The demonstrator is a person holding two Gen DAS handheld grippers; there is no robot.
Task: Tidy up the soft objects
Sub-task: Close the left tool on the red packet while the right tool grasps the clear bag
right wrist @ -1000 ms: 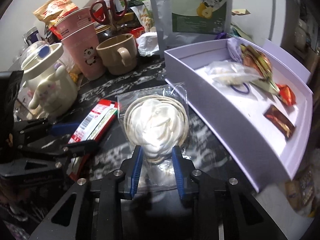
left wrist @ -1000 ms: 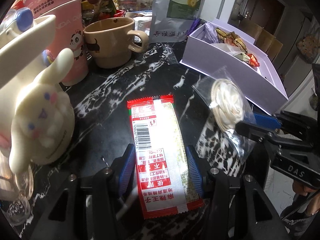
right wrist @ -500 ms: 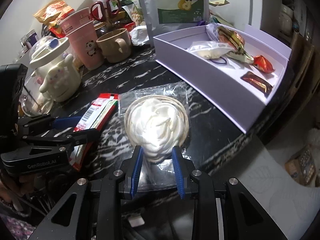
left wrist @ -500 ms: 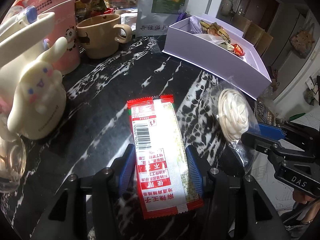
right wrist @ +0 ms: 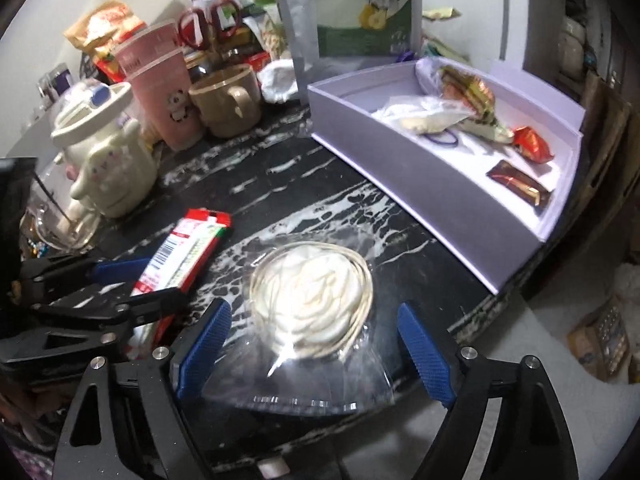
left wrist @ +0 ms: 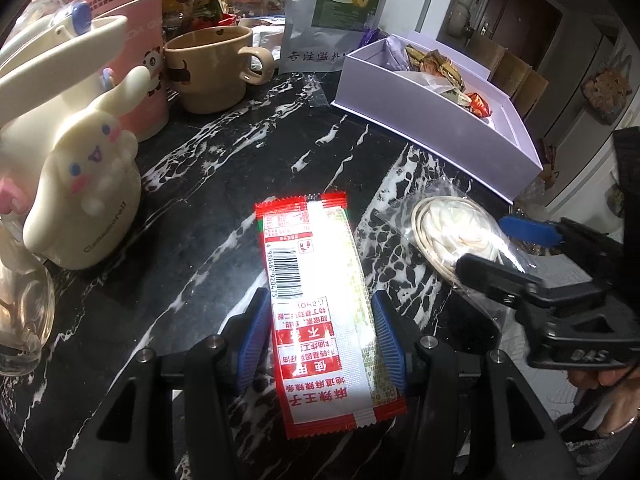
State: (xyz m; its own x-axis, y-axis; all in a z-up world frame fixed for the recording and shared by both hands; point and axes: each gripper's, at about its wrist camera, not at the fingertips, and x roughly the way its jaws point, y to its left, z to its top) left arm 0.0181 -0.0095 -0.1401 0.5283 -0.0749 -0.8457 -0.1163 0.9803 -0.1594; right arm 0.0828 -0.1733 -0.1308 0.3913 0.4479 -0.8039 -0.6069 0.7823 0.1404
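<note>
A red and white snack packet (left wrist: 316, 280) lies lengthwise on the black marble table, and my left gripper (left wrist: 322, 336) is shut on its near half with a blue pad on each side. The same packet (right wrist: 188, 248) and left gripper (right wrist: 156, 284) show at the left of the right wrist view. A clear bag with a white rose-shaped soft piece (right wrist: 312, 296) rests on the table near its front edge. Around it my right gripper (right wrist: 314, 350) is opening, its pads wide apart and off the bag. The bag (left wrist: 456, 228) and right gripper (left wrist: 500, 246) also appear from the left wrist.
A lavender box (right wrist: 420, 184) with several wrapped sweets and a bagged item stands at the right, reaching past the table edge. Behind are a cream rabbit container (left wrist: 84, 184), a beige mug (left wrist: 212, 68), pink cups (left wrist: 132, 40), a tea pouch (left wrist: 336, 12) and a glass jar (left wrist: 20, 312).
The right gripper's jaws have sprung from tight on the bag's near end to wide apart, letting the bag go. The left gripper still holds the packet.
</note>
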